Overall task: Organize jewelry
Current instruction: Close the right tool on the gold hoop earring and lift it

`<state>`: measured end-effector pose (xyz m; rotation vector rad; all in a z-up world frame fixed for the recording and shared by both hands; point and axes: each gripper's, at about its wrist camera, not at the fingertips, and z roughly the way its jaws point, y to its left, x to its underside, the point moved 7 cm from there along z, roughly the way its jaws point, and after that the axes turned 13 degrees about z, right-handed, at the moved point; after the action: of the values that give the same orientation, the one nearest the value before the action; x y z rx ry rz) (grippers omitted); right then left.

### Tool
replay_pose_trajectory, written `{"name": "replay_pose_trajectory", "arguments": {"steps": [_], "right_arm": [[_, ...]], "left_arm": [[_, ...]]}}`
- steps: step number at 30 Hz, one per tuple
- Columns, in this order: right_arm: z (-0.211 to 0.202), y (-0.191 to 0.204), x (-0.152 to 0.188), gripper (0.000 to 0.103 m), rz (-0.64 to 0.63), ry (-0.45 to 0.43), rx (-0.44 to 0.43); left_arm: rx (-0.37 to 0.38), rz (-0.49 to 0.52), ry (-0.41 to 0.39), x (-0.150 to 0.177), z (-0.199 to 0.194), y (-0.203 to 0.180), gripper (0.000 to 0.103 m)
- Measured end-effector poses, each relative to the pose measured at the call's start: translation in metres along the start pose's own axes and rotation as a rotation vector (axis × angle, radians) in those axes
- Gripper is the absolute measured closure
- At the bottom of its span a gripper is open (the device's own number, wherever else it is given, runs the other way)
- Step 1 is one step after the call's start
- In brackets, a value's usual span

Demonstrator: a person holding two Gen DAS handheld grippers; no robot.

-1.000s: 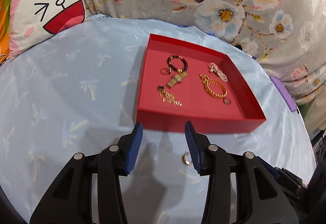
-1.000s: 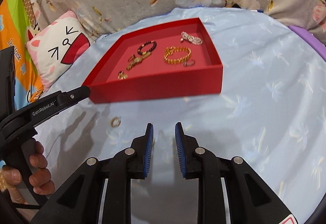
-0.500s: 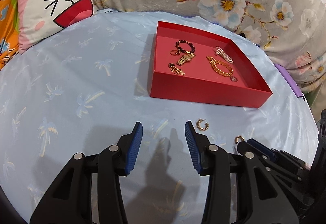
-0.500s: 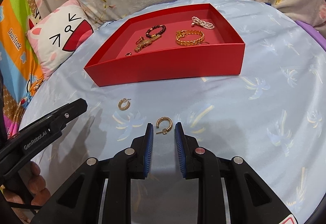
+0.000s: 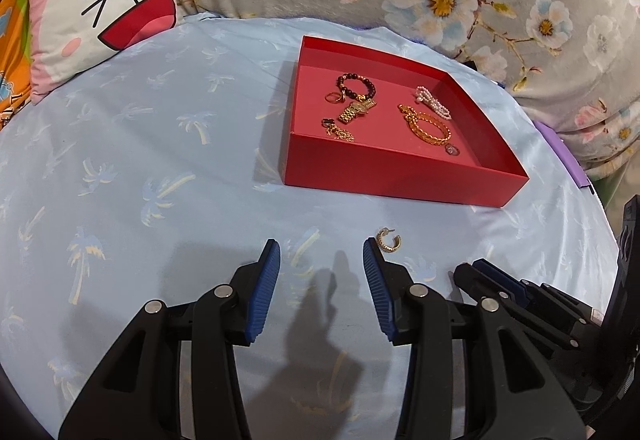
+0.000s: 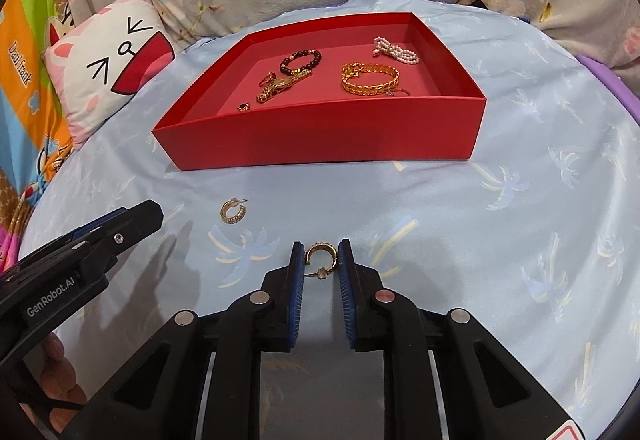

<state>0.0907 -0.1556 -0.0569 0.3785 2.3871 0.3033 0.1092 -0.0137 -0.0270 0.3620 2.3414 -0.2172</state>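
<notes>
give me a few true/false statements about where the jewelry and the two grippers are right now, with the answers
1. Two gold hoop earrings lie on the blue cloth outside the red tray. True: one sits between the right gripper jaws, the other lies further left.
2. The right gripper's jaws are wide apart with nothing between them. False: they are closing around a hoop earring.
3. The left gripper holds an earring. False: its jaws are open and empty.
4. A pearl piece lies inside the tray. True.
5. The gold chain bracelet lies on the cloth. False: it is in the tray.
</notes>
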Motion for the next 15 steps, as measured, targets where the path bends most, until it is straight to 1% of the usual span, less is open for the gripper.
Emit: {"name": "replay_pose_trajectory", "arguments": {"steps": [4,8,15], "right_arm": [[-0.004,-0.006,0.001,0.087,0.009,-0.002,-0.004],[-0.011,-0.019,0.002,0.087,0.041,-0.006,-0.003],[-0.018,-0.038,-0.002,0.087,0.085,-0.017,0.004]], "left_arm": [[0.018,0.015,0.006,-0.001,0.002,-0.008,0.061],[0.041,0.041,0.009,-0.004,0.007,-0.022,0.061],[0.063,0.089,0.021,-0.009,0.024,-0.045,0.062]]}}
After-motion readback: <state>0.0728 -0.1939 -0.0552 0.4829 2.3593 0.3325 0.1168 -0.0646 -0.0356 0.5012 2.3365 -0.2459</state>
